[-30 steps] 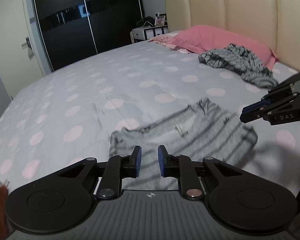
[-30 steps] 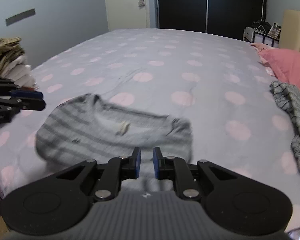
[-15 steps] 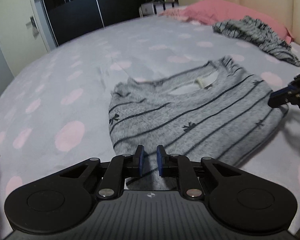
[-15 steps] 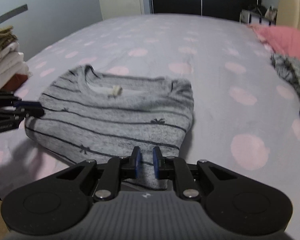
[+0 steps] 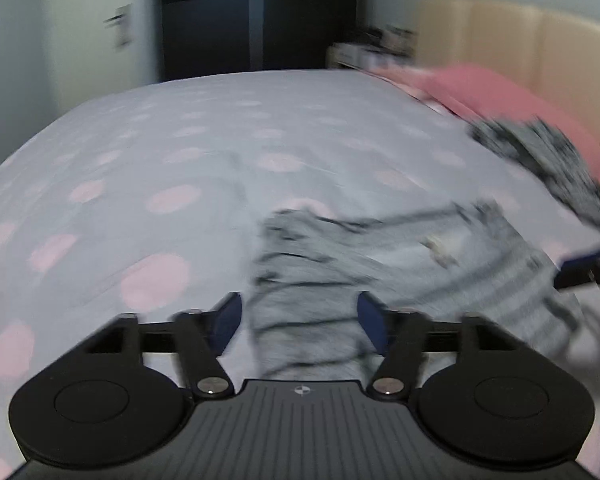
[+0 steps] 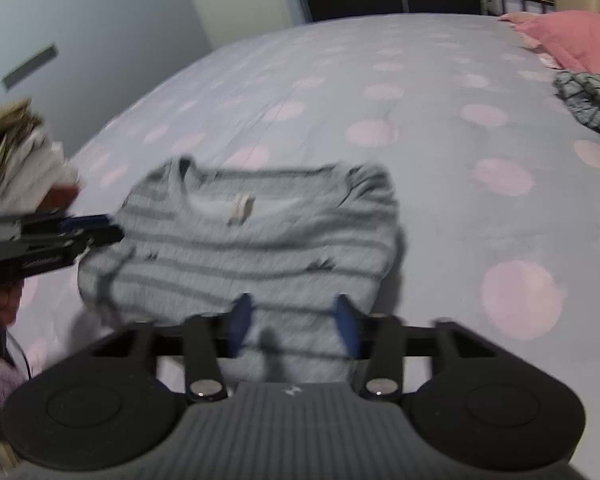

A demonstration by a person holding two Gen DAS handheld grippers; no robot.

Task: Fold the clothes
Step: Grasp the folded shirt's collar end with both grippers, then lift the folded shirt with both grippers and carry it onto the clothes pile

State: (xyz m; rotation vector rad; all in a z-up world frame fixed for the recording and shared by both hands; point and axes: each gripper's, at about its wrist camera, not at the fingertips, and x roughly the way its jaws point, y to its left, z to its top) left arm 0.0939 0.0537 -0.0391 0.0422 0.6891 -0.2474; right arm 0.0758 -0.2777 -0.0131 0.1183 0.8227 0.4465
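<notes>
Left gripper (image 5: 299, 322): jaws have just been opening, now stand wide, blue pads apart with the near hem of the grey striped sweater (image 5: 400, 276) seen between them; pads do not press on it. Right gripper (image 6: 292, 326): same, jaws have just been opening, wide now, hem of the sweater (image 6: 260, 248) lying between the pads, not pinched. Both frames are motion-blurred, so whether cloth touches a pad I cannot tell.

Sweater lies flat on the bed (image 6: 440, 92), near its front edge, neckline and label toward the far side, body already doubled into a squat rectangle with sleeves tucked out of sight. Left gripper also shows from the right wrist view at the garment's left side.

Beyond: a second crumpled grey patterned garment (image 5: 540, 152) well apart toward the headboard end, beside the pink pillow (image 5: 500, 92). A stack of folded clothes (image 6: 16, 160) sits off the bed's left front corner.

Judgement: fold just laid down and released; step in hand is letting go. Next move likely calls for re-gripping an edge to halve it again, or lifting the bundle toward the stack, with both pads closing on all layers together
</notes>
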